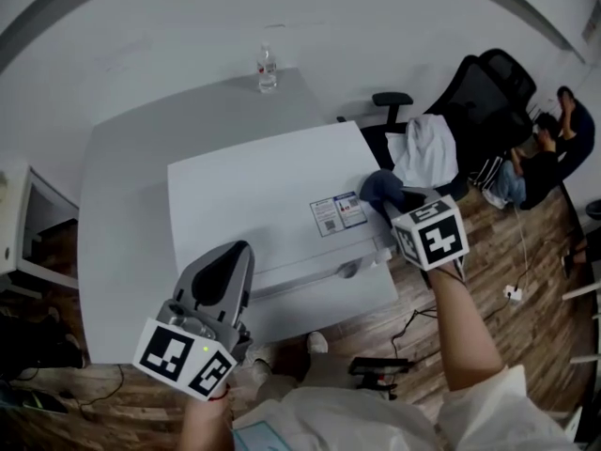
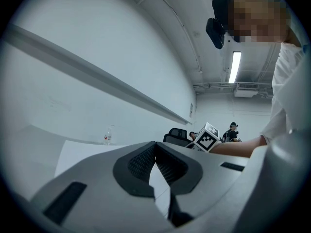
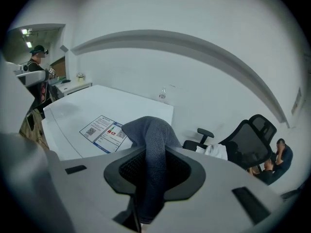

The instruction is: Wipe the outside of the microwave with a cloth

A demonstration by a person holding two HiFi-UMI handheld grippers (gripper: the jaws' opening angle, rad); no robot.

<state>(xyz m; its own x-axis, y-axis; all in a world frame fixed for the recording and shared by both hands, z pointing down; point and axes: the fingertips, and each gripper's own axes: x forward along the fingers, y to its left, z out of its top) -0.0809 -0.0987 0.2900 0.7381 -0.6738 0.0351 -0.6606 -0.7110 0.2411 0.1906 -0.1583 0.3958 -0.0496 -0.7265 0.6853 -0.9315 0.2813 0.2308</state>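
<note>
Clamping the cloth (image 3: 151, 130), the right gripper (image 3: 151, 154) sits at the right edge of the microwave (image 1: 263, 205); left gripper (image 2: 155, 149) fingers (image 2: 138, 163) meet, empty.

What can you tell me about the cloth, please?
The cloth is dark blue-grey and soft, with a fine looped weave. The right claw is shut on it: a folded band runs down through the claw and a rounded hump sticks out past the tips. In the head view the hump sits over the right edge of the top of the white microwave, beside the printed label; whether it touches the surface is unclear.
</note>
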